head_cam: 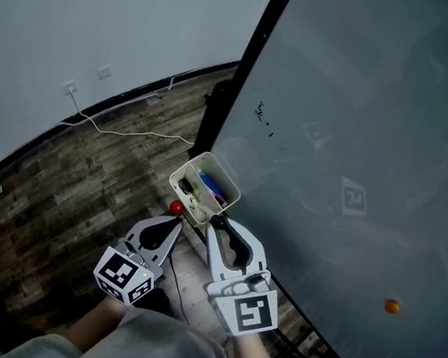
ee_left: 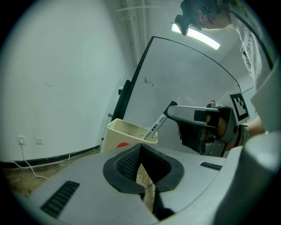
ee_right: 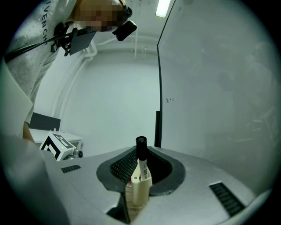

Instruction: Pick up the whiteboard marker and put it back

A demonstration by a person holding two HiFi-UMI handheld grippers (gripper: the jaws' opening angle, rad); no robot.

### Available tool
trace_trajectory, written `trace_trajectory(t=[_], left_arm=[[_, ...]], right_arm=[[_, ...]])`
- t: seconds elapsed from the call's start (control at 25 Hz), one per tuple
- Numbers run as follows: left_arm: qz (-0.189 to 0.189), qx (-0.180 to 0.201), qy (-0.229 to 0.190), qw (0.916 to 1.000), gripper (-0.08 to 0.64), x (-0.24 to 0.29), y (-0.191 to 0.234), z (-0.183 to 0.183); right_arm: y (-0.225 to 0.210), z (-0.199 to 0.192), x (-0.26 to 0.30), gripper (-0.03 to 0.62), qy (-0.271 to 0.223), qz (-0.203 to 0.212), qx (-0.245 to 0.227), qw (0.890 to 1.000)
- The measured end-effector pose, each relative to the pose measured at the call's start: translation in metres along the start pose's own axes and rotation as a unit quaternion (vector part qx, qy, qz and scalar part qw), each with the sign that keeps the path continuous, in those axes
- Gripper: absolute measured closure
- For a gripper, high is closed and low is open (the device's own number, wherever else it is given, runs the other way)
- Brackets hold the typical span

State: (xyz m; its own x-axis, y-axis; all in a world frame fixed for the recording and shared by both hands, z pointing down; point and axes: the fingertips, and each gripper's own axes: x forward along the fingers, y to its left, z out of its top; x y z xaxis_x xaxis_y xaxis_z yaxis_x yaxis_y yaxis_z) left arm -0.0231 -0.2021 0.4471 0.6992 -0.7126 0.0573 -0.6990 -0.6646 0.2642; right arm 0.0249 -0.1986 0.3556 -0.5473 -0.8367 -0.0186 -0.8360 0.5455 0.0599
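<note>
A white whiteboard marker (ee_left: pixel 156 125) with a black end (ee_right: pixel 140 147) slants down into a cream holder box (head_cam: pixel 195 170) fixed at the whiteboard's lower edge. My right gripper (head_cam: pixel 217 218) is shut on the marker's upper part, and in the right gripper view the marker's white barrel (ee_right: pixel 141 172) stands between its jaws above the box's corner (ee_right: pixel 137 195). The box (ee_left: pixel 120 129) holds other markers, one of them blue (head_cam: pixel 211 185). My left gripper (ee_left: pixel 140 147) is shut and empty. It hangs just left of the box (head_cam: pixel 175 221) and beside the right gripper (ee_left: pixel 173 109).
The grey whiteboard (head_cam: pixel 366 111) fills the right side, with an orange magnet (head_cam: pixel 391 306) low on it. A red magnet (head_cam: pixel 177 207) sits beside the box. The board's black frame post (head_cam: pixel 217 107) stands behind. A white cable (head_cam: pixel 131 132) lies on the wooden floor by the wall.
</note>
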Motion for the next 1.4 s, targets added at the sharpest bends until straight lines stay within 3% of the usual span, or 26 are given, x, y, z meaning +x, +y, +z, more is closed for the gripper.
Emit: trace_trajectory(t=[1.4], left_arm=[[-0.002,-0.020,0.022,0.9996,0.545,0.001,0.011,-0.016]], right_arm=[[0.005,-0.025,0.011,0.518,0.019,-0.003,-0.002,1.000]])
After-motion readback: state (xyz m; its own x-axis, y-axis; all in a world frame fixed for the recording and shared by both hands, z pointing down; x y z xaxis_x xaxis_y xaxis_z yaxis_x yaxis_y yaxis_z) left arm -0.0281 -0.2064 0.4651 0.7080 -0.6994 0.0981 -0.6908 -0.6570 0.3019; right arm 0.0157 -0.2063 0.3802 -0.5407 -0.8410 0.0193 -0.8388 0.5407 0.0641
